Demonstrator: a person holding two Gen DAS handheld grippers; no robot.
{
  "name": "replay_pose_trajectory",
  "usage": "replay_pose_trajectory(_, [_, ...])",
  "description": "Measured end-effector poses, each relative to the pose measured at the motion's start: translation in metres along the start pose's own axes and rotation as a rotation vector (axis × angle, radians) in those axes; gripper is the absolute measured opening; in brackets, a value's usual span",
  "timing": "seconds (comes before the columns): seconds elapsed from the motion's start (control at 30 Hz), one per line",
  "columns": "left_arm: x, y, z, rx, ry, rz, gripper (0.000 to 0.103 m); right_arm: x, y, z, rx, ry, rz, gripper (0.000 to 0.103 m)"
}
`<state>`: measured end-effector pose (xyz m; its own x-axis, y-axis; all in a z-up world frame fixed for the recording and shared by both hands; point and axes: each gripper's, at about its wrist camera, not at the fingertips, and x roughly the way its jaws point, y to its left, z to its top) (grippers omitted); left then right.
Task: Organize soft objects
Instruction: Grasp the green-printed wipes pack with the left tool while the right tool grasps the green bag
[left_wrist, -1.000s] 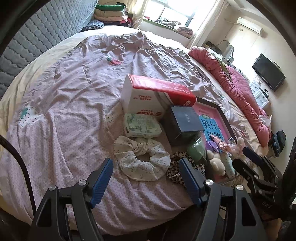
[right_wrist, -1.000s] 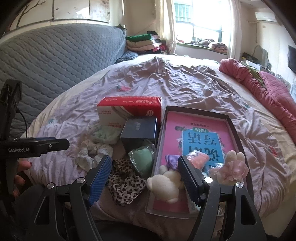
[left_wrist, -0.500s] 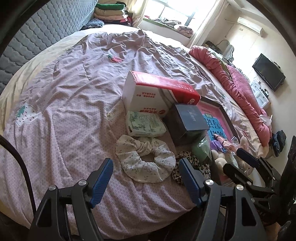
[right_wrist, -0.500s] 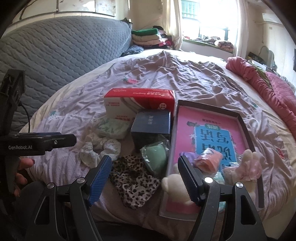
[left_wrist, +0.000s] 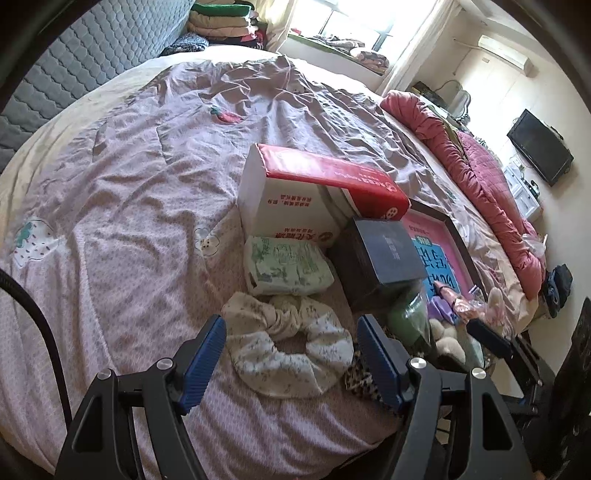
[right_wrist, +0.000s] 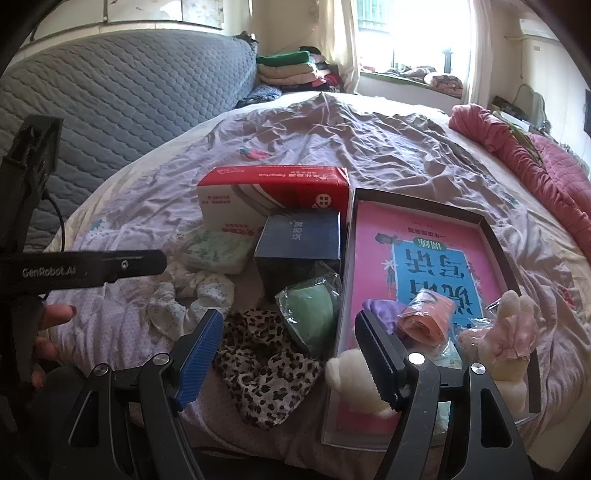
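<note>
While my left gripper (left_wrist: 288, 360) hangs open over the white floral scrunchie (left_wrist: 288, 350) on the bed (left_wrist: 129, 221), my right gripper (right_wrist: 288, 358) gapes empty above the leopard scrunchie (right_wrist: 266, 373). A red-and-white tissue box (right_wrist: 273, 199), a dark box (right_wrist: 299, 240) and a green pack (left_wrist: 284, 266) crowd behind them. The black tray (right_wrist: 421, 206) holds a pink book and plush toys. "GenRobot.AI" marks the left gripper's arm.

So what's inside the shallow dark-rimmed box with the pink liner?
The dark-rimmed box holds a purple scrunchie, an orange roll, a pink-bowed plush and a cream plush at its near edge. They cover part of the liner's blue print; anything beneath them is hidden.
</note>
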<state>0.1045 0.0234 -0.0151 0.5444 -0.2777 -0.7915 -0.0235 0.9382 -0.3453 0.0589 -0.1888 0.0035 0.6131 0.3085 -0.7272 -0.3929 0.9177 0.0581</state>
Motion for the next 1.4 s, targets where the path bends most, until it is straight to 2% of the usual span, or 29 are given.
replay_pose_trajectory(0.13, [0.011, -0.001, 0.007, -0.007, 0.005, 0.002, 0.073, 0.002, -0.001, 0.0, -0.002, 0.002, -0.005, 0.075])
replay_pose_trajectory(0.27, [0.017, -0.004, 0.015, 0.033, -0.02, 0.05, 0.073, 0.005, 0.001, 0.0, -0.027, 0.002, -0.017, 0.075])
replay_pose_trajectory(0.47, [0.029, 0.003, 0.028, 0.009, -0.017, 0.031, 0.073, 0.016, 0.004, 0.005, -0.061, 0.009, -0.04, 0.075])
replay_pose_trajectory(0.57, [0.04, 0.003, 0.03, 0.04, -0.013, 0.088, 0.073, 0.023, 0.007, 0.006, -0.09, 0.017, -0.057, 0.075])
replay_pose_trajectory(0.77, [0.057, 0.011, 0.035, 0.009, 0.021, 0.055, 0.073, 0.038, 0.009, 0.009, -0.109, 0.039, -0.073, 0.075])
replay_pose_trajectory(0.9, [0.067, 0.015, 0.037, -0.015, 0.045, 0.038, 0.073, 0.047, 0.01, 0.011, -0.112, 0.05, -0.067, 0.068])
replay_pose_trajectory(1.03, [0.074, 0.014, 0.038, -0.017, 0.058, 0.026, 0.073, 0.056, 0.01, 0.011, -0.111, 0.061, -0.07, 0.066])
replay_pose_trajectory(1.2, [0.082, 0.01, 0.039, -0.004, 0.069, 0.034, 0.073, 0.066, 0.004, 0.011, -0.097, 0.082, -0.077, 0.057])
replay_pose_trajectory(1.4, [0.092, 0.011, 0.041, -0.001, 0.083, 0.055, 0.073, 0.073, 0.008, 0.013, -0.164, 0.081, -0.114, 0.051])
